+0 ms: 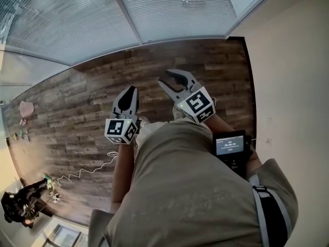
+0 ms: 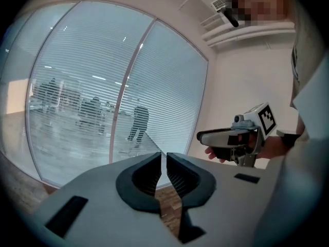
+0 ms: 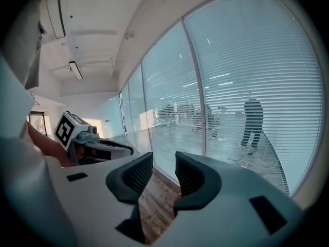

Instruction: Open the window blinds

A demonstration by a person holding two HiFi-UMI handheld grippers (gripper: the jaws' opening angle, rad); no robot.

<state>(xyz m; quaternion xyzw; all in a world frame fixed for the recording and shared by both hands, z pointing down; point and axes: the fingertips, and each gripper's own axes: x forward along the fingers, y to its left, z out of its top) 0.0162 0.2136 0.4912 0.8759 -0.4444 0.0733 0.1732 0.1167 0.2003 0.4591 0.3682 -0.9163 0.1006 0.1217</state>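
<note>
— Fingers [image 2: 146, 175] of the left gripper [image 1: 131, 90]: dark, ribbed on the inside, curved like a beak, closed to a hairline slit, gripping nothing. And on the right gripper [image 1: 167, 77]?
— Fingers [image 3: 192, 175] well apart there, with the same dark ribbed pads in a pale smooth shell. Empty too.
— Where to look for the window blinds [image 1: 169, 9]?
— Straight ahead of both sets of fingertips, well apart from them. Thin pale horizontal slats, lowered over the whole glass wall, split by slim upright posts [image 2: 130, 86].
— Below the fingers?
— Rough brown floor [image 1: 77, 102] of planks in mixed tones, reaching the foot of the blinds. Also a white cable [image 1: 81, 173] snaking across it, off to the left of the left fingers.
— Right of the right fingers?
— Plain cream wall [image 1: 293, 76], smooth, meeting the blinds at the corner.
</note>
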